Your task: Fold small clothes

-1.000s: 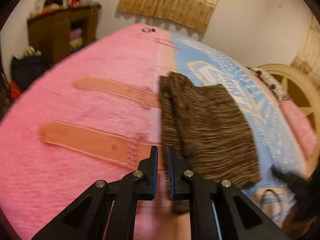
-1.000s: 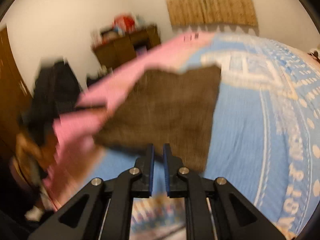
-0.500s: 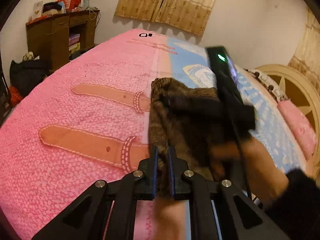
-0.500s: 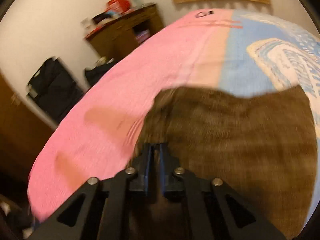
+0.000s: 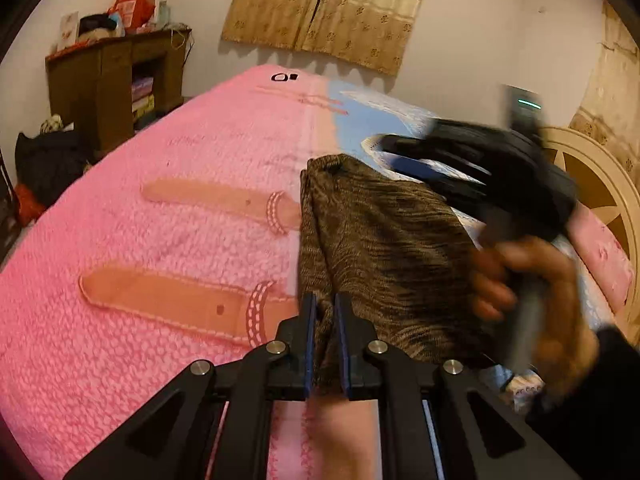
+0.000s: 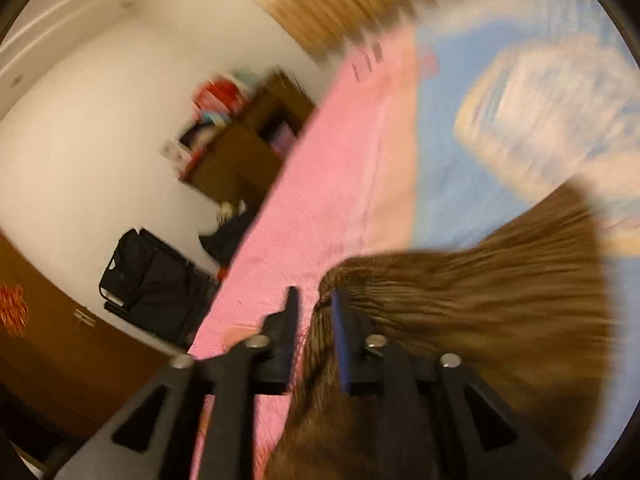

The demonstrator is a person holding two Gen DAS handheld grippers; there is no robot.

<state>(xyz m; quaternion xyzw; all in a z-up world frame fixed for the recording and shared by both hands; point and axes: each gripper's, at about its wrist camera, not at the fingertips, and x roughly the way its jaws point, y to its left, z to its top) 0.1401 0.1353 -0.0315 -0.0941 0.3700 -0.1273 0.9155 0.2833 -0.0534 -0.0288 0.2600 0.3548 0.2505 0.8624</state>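
A brown striped knit garment (image 5: pixel 384 248) lies folded on the bed, across the line between the pink (image 5: pixel 180 240) and blue (image 5: pixel 360 120) halves of the blanket. My left gripper (image 5: pixel 325 312) is shut on its near left edge. In the left wrist view my right gripper (image 5: pixel 400 156) hovers blurred over the garment's far right part, held by a hand (image 5: pixel 520 280). In the right wrist view the right gripper (image 6: pixel 316 316) has its jaws opening. The garment's corner (image 6: pixel 460 312) sits loose between them, and pink blanket shows beside the left finger.
A wooden cabinet (image 5: pixel 112 80) with clutter on top and a black bag (image 5: pixel 48 160) stand left of the bed. A cream headboard (image 5: pixel 592 184) and a pink pillow (image 5: pixel 600 256) are on the right. A curtain (image 5: pixel 328 8) hangs on the far wall.
My right gripper carried the garment's right edge over to the left, then parted its jaws, rolled, and drew back to the right. The left gripper kept its grip and stayed put.
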